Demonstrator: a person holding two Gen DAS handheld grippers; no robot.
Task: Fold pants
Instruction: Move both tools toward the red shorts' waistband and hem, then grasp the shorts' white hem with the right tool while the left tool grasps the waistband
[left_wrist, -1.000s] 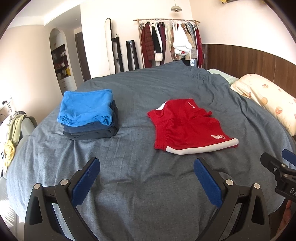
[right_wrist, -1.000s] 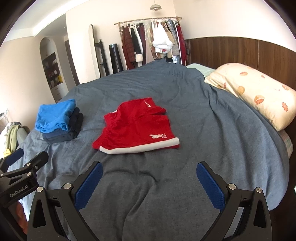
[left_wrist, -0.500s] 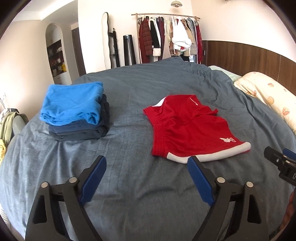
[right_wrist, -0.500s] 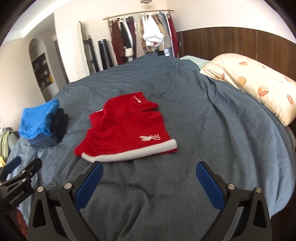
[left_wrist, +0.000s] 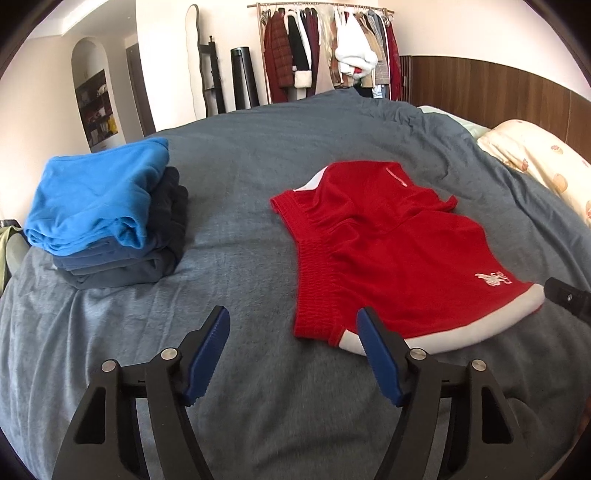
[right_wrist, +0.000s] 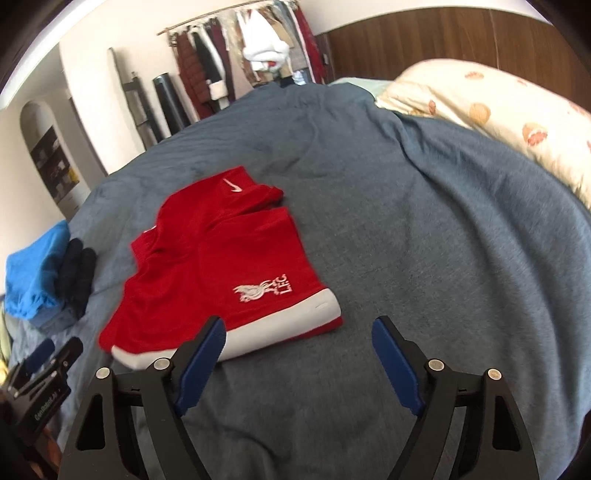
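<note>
1. Currently, the red shorts lie flat on the grey bedspread, roughly midway across the bed and toward its near edge, well apart from the pillow at the headboard end.
2. The long axis of the shorts runs sideways along the near edge: the elastic waistband faces the stack of folded clothes; the white hem faces the pillow side.
3. The left gripper hovers just short of the waistband's near corner, fingers spread wide and holding nothing; the corner sits just ahead of its right finger.
4. The right gripper hovers at the white hem, likewise spread and empty; the hem lies ahead of its left finger, the bare bedspread ahead of the other.
5. Judgement: each gripper is nearer its own end, left to waistband, right to hem. The fold appears not yet begun; a pinch at both near corners seems the likely requirement.
6. Risk: thin, slack fabric may bunch, or bedspread may be caught in the pinch.
</note>
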